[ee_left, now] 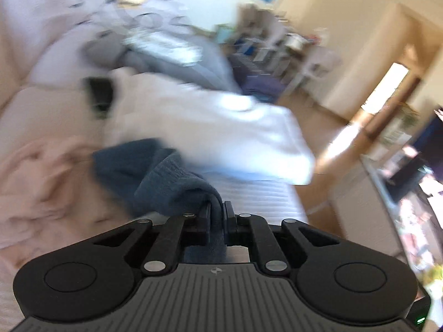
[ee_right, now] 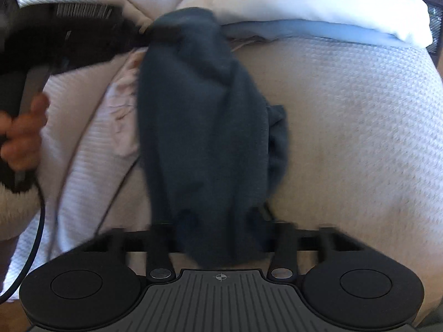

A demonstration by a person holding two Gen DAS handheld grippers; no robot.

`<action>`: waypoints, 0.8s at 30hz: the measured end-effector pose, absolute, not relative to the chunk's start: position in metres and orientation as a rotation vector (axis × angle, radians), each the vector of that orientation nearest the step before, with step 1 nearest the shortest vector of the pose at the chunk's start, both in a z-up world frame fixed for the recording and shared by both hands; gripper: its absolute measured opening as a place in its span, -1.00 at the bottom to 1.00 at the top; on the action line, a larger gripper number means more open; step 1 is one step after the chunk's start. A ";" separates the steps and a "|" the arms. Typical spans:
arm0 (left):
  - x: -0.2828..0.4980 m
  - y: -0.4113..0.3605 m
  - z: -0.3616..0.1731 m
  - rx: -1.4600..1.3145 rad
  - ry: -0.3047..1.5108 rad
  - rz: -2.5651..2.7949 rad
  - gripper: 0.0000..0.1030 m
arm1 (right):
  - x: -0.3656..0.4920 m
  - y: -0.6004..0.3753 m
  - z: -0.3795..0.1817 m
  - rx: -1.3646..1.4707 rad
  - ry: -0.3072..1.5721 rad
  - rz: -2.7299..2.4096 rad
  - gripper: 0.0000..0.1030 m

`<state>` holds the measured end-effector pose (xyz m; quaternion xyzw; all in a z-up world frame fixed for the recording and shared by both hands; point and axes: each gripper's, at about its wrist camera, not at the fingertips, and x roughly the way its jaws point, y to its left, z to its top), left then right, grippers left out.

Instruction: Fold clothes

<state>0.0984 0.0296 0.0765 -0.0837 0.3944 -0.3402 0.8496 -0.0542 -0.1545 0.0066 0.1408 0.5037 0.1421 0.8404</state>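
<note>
A dark blue knitted garment [ee_right: 205, 116] hangs stretched in a long bunch over the bed cover [ee_right: 346, 138]. My left gripper [ee_left: 217, 210] is shut on one end of the garment [ee_left: 155, 171]; in the right wrist view that left gripper [ee_right: 163, 31] shows at the upper left, held by a person's hand [ee_right: 22, 127]. My right gripper [ee_right: 218, 221] stands with its jaws wide apart. The garment's other end drapes between and over its blurred fingers and hides the tips.
A pink cloth [ee_right: 121, 110] lies crumpled on the bed beside the garment. A white folded pile [ee_left: 221, 127] and a light blue sheet [ee_right: 304, 31] lie beyond. A black cable [ee_right: 38, 221] trails at the left. The bed edge drops to a wooden floor [ee_left: 318, 110].
</note>
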 end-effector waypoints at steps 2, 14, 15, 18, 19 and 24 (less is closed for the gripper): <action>0.085 0.007 0.090 -0.147 0.804 -0.825 -0.91 | -0.068 -0.156 0.015 0.322 1.042 0.317 -0.53; 0.045 -0.051 0.078 -0.004 0.846 -0.934 -0.74 | -0.142 -0.229 0.041 0.355 0.955 0.024 -0.04; 0.046 -0.039 0.075 -0.013 0.855 -0.899 -0.66 | -0.141 -0.235 0.040 0.357 0.955 0.012 -0.04; 0.048 0.008 0.061 -0.032 0.890 -0.765 -0.37 | -0.123 -0.232 0.046 0.319 0.950 0.035 -0.04; 0.049 0.024 0.055 -0.035 0.910 -0.703 -0.08 | -0.113 -0.226 0.050 0.300 0.944 0.057 -0.04; 0.055 0.085 0.029 -0.066 0.994 -0.475 0.24 | -0.049 -0.181 0.069 0.180 0.920 0.164 0.25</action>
